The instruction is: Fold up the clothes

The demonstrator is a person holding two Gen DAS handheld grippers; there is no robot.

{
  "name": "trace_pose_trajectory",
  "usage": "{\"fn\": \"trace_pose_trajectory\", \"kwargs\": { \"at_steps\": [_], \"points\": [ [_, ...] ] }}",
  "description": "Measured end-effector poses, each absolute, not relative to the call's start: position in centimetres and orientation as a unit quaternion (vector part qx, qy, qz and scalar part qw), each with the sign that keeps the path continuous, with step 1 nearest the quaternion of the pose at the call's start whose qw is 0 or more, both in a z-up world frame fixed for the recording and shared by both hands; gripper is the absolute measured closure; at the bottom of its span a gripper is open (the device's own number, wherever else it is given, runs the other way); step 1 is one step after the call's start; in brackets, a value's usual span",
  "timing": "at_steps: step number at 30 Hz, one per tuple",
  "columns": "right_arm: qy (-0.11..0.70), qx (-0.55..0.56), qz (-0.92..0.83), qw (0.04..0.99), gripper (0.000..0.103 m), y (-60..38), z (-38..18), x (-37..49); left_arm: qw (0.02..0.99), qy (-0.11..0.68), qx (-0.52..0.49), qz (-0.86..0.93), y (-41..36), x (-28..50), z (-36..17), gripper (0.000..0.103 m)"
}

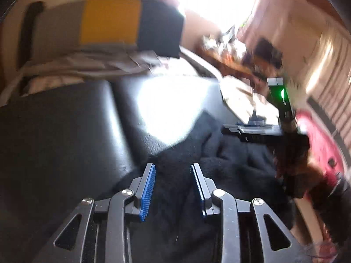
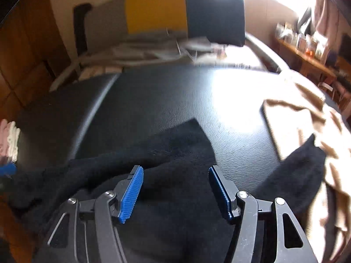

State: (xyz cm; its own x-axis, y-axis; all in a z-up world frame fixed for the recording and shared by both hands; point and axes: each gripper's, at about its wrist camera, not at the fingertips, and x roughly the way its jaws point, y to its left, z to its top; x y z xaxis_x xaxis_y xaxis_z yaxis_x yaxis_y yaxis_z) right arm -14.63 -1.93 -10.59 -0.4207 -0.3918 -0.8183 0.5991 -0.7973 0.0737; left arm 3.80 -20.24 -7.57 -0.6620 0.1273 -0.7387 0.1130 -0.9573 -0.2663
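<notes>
A black garment point(image 2: 179, 153) lies crumpled on the black tabletop point(image 2: 153, 100) beside a tan cloth point(image 2: 307, 114) — both the left gripper point(image 1: 173, 188) and right gripper point(image 2: 175, 191) hover over it, fingers apart, gripping nothing.

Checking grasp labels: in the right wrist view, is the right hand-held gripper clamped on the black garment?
No: the right hand-held gripper stands open above the black garment, with a clear gap between its blue pads.
</notes>
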Motion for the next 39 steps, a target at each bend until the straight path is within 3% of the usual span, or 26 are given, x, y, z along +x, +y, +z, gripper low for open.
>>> {"fn": "trace_pose_trajectory", "kwargs": {
  "at_steps": [3,9,11,16,21,28,33,34,35,36,38,39],
  "points": [
    [0.118,0.480,-0.821,0.284,0.036,-2.6,-13.0,-16.4,-0.029,-0.144,-0.459,0.876,-21.1,3.3,-11.3,0.070],
    [0.115,0.477,-0.827,0.276,0.001,-2.8,-15.0,-17.0,-0.127,-0.148,-0.464,0.864,-26.6,12.9,-13.3,0.074],
    [0.118,0.475,-0.826,0.280,0.000,-3.1,-15.3,-16.9,-0.203,-0.142,-0.473,0.845,-29.4,16.9,-13.4,0.069],
    [0.117,0.470,-0.828,0.283,0.000,-2.9,-15.4,-16.2,-0.386,-0.177,-0.440,0.791,-35.1,25.0,-11.3,0.074],
    [0.118,0.474,-0.826,0.283,0.000,-3.0,-15.3,-16.5,-0.266,-0.223,-0.391,0.853,-33.3,22.0,-8.3,0.069],
    [0.141,0.485,-0.807,0.307,0.000,-3.4,-15.3,-17.0,-0.131,-0.120,-0.491,0.853,-24.9,8.5,-13.0,0.069],
    [0.153,0.477,-0.804,0.320,0.000,-3.4,-15.3,-16.8,-0.129,-0.086,-0.485,0.861,-23.0,8.1,-13.9,0.066],
    [0.155,0.475,-0.805,0.320,0.002,-3.5,-15.3,-16.8,-0.123,-0.082,-0.484,0.863,-22.8,8.3,-14.1,0.067],
    [0.158,0.470,-0.806,0.323,0.006,-3.6,-15.2,-16.6,-0.117,-0.084,-0.484,0.863,-22.6,8.2,-14.0,0.073],
    [0.163,0.463,-0.807,0.330,0.019,-3.7,-14.9,-16.1,-0.112,-0.084,-0.484,0.864,-22.4,8.3,-14.0,0.079],
    [0.173,0.454,-0.804,0.343,0.058,-4.4,-14.4,-15.1,-0.117,-0.068,-0.477,0.869,-21.3,8.2,-14.1,0.098],
    [0.178,0.453,-0.801,0.350,0.067,-4.8,-14.2,-14.6,-0.122,-0.063,-0.472,0.871,-20.9,8.3,-14.1,0.098]
  ]
}}
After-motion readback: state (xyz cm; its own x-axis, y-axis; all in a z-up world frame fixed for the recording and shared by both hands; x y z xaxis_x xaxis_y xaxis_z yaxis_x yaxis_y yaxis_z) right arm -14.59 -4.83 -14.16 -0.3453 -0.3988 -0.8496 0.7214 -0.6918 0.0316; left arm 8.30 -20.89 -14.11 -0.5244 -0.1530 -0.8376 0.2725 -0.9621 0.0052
